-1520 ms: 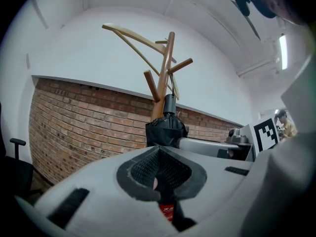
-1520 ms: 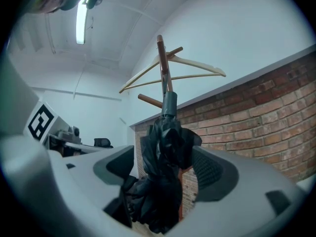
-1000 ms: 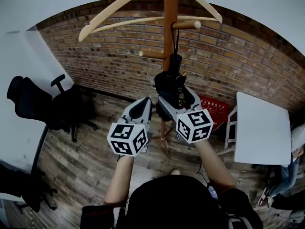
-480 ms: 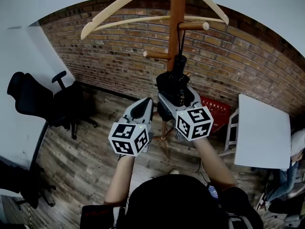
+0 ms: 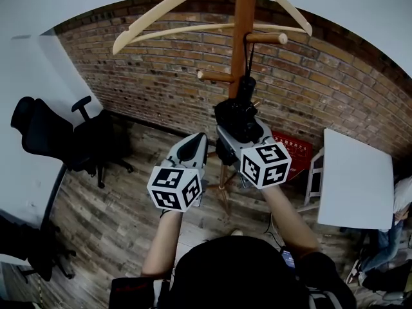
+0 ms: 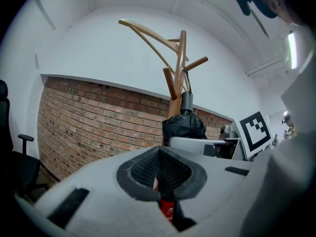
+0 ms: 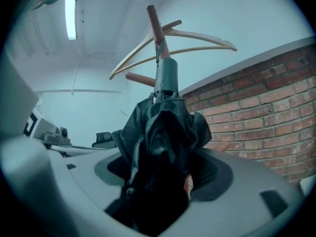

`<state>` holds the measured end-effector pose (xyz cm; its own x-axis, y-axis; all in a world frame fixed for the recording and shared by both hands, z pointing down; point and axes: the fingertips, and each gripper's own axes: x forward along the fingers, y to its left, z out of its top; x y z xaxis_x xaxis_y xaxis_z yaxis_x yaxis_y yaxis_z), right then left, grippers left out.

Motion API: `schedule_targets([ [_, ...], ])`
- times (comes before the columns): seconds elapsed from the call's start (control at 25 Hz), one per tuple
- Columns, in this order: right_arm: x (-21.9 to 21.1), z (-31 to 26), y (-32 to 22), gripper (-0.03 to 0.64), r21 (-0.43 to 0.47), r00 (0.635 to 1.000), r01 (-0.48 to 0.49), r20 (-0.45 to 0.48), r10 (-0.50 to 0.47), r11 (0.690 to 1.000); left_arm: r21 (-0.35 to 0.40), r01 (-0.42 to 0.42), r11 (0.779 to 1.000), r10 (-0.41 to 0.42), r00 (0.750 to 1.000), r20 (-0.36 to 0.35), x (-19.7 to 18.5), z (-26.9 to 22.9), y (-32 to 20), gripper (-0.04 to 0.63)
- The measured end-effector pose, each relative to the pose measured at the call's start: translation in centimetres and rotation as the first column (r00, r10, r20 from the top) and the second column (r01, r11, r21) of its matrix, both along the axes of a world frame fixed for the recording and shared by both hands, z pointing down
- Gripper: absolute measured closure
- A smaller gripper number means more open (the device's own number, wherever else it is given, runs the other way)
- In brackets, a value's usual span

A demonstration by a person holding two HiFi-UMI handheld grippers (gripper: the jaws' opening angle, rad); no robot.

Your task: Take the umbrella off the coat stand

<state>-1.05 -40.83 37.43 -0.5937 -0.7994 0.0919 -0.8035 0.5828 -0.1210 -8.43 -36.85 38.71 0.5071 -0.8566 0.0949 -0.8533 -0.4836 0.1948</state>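
Little has shifted in the last second: the right gripper [image 5: 239, 132] stays clamped on the folded black umbrella [image 5: 237, 113], which hangs by its strap [image 5: 247, 56] from a peg [image 5: 267, 38] of the coat stand [image 5: 243, 11].
From above, the left gripper [image 5: 193, 145] hovers just beside it, and both grippers hide most of the stand's base. The left gripper's own view shows its jaws pressed together on nothing. In the right gripper's view dark fabric fills the jaws and covers their tips, with the handle [image 7: 167, 75] rising above.

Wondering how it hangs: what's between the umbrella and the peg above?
A thin dark strap, clearest in the head view, running from umbrella up to peg.
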Motion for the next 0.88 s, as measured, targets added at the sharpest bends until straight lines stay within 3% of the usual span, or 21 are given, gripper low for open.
schedule_targets([
  [0.2, 0.16, -0.23, 0.02, 0.335, 0.003, 1.000, -0.017, -0.017, 0.017, 1.000, -0.003, -0.004, 1.000, 0.004, 1.000, -0.002, 0.00, 0.02, -0.05, 0.577],
  [0.88, 0.31, -0.40, 0.23, 0.382, 0.004, 0.999, -0.034, -0.035, 0.034, 0.999, -0.001, -0.003, 1.000, 0.003, 1.000, -0.011, -0.05, -0.18, -0.12, 0.577],
])
